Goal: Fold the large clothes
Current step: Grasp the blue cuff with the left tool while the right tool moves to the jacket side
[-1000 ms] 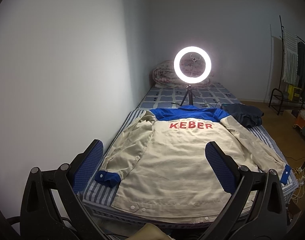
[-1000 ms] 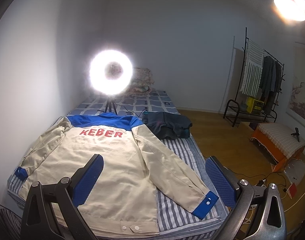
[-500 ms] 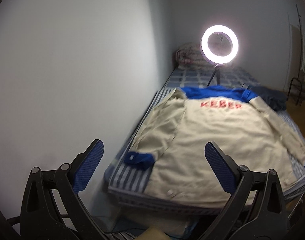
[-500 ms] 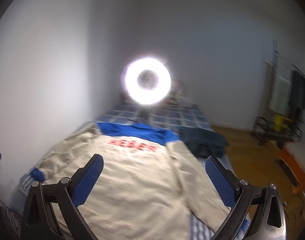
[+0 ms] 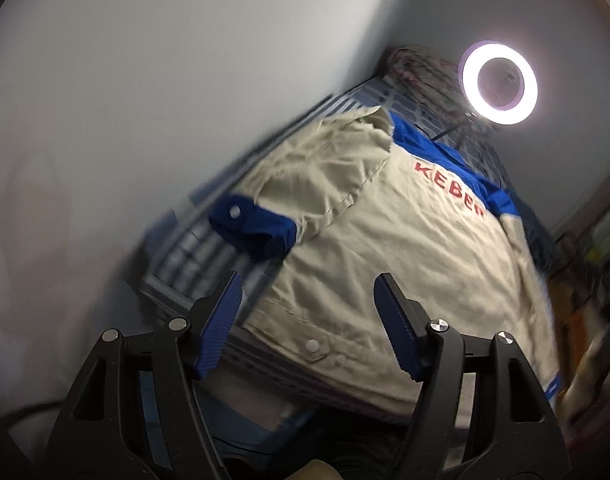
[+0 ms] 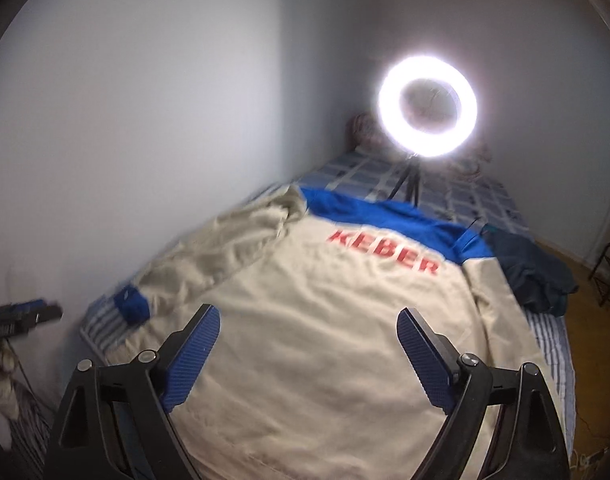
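A cream jacket (image 5: 405,248) with a blue yoke and red KEBER lettering lies back-up, spread flat on the bed; it also shows in the right wrist view (image 6: 325,340). Its left sleeve ends in a blue cuff (image 5: 253,230), also seen in the right wrist view (image 6: 131,306). My left gripper (image 5: 309,320) is open and empty, above the jacket's lower left hem corner, just below the cuff. My right gripper (image 6: 309,352) is open and empty, over the middle of the jacket's back. The tip of the left gripper (image 6: 21,318) shows at the left edge.
The striped bed (image 5: 193,248) stands against a white wall (image 5: 145,80) on the left. A lit ring light on a tripod (image 6: 427,106) stands behind the collar. A dark garment (image 6: 533,276) lies at the jacket's right shoulder. A folded quilt (image 6: 365,132) sits at the bed's head.
Both grippers have moved left and closer to the jacket. The left view has tilted and now sits near the left cuff and hem corner; the right has moved over the back. Both stay open.
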Tool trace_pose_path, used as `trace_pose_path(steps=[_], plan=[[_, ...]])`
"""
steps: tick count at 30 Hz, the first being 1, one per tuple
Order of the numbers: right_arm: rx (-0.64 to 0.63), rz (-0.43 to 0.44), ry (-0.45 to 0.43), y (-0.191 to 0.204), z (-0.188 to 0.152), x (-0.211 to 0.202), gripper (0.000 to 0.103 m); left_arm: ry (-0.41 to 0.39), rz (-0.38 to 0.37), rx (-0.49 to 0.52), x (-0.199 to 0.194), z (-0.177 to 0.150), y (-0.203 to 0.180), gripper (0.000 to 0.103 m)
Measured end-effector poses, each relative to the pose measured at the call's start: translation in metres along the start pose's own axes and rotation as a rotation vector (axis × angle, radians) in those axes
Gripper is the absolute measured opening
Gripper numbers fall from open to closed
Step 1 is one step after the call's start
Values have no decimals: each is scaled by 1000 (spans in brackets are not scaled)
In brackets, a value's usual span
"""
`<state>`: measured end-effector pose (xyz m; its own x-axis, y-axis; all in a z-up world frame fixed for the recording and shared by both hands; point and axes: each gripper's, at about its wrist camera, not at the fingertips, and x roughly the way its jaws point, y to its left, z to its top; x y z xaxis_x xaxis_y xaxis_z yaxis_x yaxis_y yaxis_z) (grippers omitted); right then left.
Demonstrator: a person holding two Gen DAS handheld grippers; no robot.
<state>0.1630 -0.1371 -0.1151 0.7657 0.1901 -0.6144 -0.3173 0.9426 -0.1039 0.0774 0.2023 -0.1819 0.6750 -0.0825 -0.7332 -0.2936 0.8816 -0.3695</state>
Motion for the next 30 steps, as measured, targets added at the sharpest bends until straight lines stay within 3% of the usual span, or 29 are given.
trace_pose_path(steps=[7,10,13,16,24,25,26,28,30], plan=[[9,-4,83,-6,-26,30,91,109,-79,-353,82,11,52,71],[38,9,124,-12,-33,40,90,119,-68,-458,108,13,71,71],[48,33,165,-12,-37,54,80,108,-57,-545,127,14,89,71],[51,45,174,-7,-40,62,80,99,-69,-641,142,14,107,71],[16,55,201,8,-48,77,80,75,-35,-608,168,30,100,70],[13,55,205,8,-48,78,80,68,-28,-598,170,32,100,55],[11,56,211,9,-50,79,80,69,-10,-582,172,35,98,29],[7,56,221,10,-52,81,80,59,8,-564,173,38,95,12],[0,57,227,11,-53,82,79,17,16,-526,166,41,86,7]])
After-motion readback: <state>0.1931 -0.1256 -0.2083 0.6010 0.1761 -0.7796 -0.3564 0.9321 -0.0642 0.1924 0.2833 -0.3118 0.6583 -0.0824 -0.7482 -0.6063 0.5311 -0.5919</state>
